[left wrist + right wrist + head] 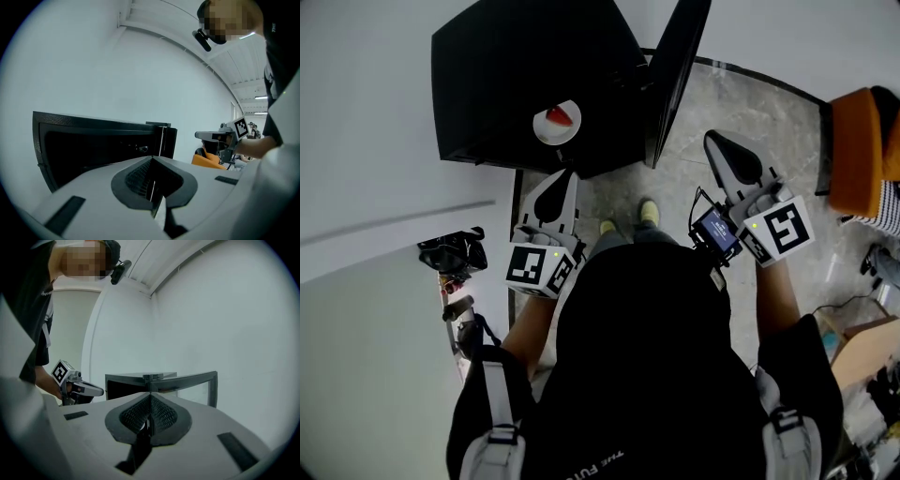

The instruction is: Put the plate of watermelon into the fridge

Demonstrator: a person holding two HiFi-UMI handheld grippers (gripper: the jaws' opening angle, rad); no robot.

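Observation:
A white plate with a red watermelon slice [557, 122] rests on top of the black mini fridge [525, 66]. The fridge door [675, 75] stands open to the right. My left gripper [561, 178] hangs just in front of the fridge below the plate, shut with nothing between its jaws [153, 190]. My right gripper [714, 142] is further right, beside the open door, also shut and empty [149, 422]. The left gripper view looks into the dark fridge interior [93, 150]. The plate does not show in either gripper view.
A white wall runs behind and left of the fridge. An orange chair [862, 150] stands at the right on the grey stone floor [741, 103]. Dark equipment [450, 253] sits at the left. A cardboard box [862, 347] is at the lower right.

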